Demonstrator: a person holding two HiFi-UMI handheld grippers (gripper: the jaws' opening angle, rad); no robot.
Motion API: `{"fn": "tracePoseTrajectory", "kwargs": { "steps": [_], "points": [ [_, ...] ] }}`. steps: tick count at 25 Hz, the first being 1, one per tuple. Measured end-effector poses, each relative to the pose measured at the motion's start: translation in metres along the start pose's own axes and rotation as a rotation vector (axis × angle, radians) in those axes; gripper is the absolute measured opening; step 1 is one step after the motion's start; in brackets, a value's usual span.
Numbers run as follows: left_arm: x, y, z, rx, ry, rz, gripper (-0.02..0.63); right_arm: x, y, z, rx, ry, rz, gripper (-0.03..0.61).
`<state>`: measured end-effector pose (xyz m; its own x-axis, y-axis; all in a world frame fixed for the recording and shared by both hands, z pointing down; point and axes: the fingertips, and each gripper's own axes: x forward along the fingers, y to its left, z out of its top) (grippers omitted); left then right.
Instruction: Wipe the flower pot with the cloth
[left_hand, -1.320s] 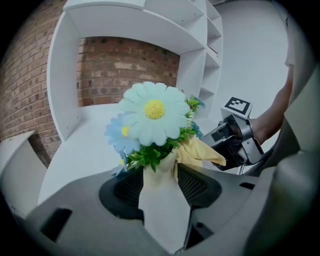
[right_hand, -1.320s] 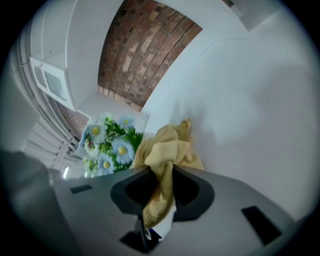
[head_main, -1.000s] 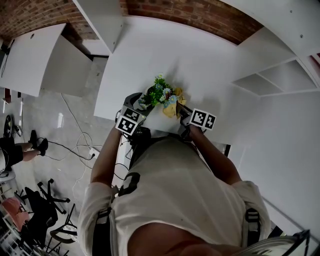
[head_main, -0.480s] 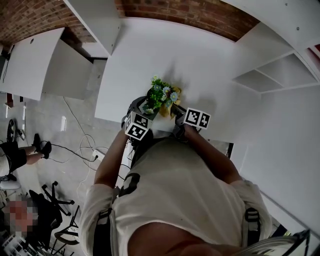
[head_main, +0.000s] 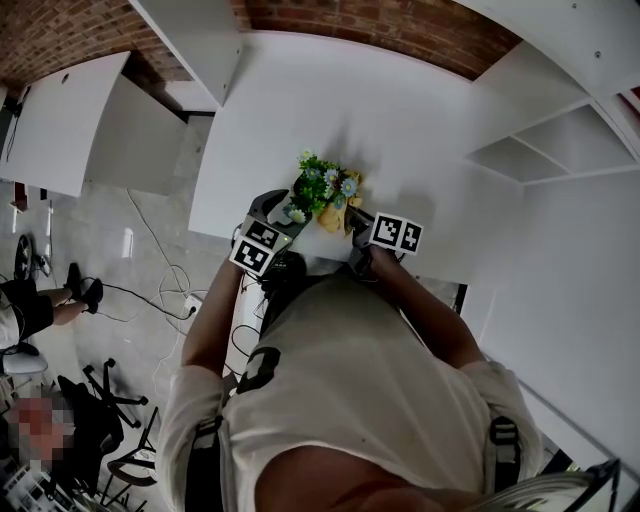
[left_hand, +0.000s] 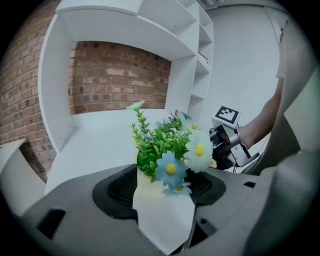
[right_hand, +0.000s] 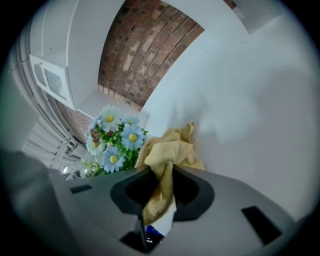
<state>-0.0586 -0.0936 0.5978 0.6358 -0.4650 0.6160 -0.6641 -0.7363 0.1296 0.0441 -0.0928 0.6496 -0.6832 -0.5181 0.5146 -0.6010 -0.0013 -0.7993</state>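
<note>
Left gripper (left_hand: 164, 192) clamps pot (left_hand: 162, 217) of flowers (left_hand: 167, 147); right gripper (right_hand: 162, 192) pinches cloth (right_hand: 170, 150), apparently beside it.

Looks like an office or lab kind of space: brick wall (head_main: 400, 30), white shelving (head_main: 545, 155), big white tabletop (head_main: 300, 110), office chairs (head_main: 95, 415), loose cables (head_main: 150, 293) across the floor (head_main: 100, 220).

- white table (head_main: 400, 120), runs back to a brick wall (head_main: 400, 30)
- flower pot (left_hand: 162, 215) is over its front edge, can't tell if it's actually resting there
</note>
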Motion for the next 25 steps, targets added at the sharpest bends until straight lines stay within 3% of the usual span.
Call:
{"fn": "tracePoseTrajectory", "kwargs": {
  "steps": [2, 7, 10, 20, 25],
  "points": [
    [-0.004, 0.014, 0.007, 0.0, -0.004, -0.006, 0.301, -0.002, -0.003, 0.011, -0.01, -0.009, -0.005, 0.089],
    [0.012, 0.01, 0.006, 0.093, 0.055, -0.074, 0.311, -0.006, 0.005, 0.023, -0.027, -0.035, 0.002, 0.089],
    [0.023, 0.006, -0.001, 0.113, 0.066, -0.054, 0.308, -0.004, 0.01, 0.021, -0.035, -0.034, 0.005, 0.089],
    [0.029, 0.0, -0.007, 0.022, 0.036, 0.082, 0.301, 0.001, 0.016, -0.016, -0.013, 0.049, 0.03, 0.091],
    [0.024, -0.006, -0.009, 0.014, 0.025, 0.082, 0.305, -0.001, 0.013, -0.025, -0.001, 0.07, 0.013, 0.091]
  ]
}}
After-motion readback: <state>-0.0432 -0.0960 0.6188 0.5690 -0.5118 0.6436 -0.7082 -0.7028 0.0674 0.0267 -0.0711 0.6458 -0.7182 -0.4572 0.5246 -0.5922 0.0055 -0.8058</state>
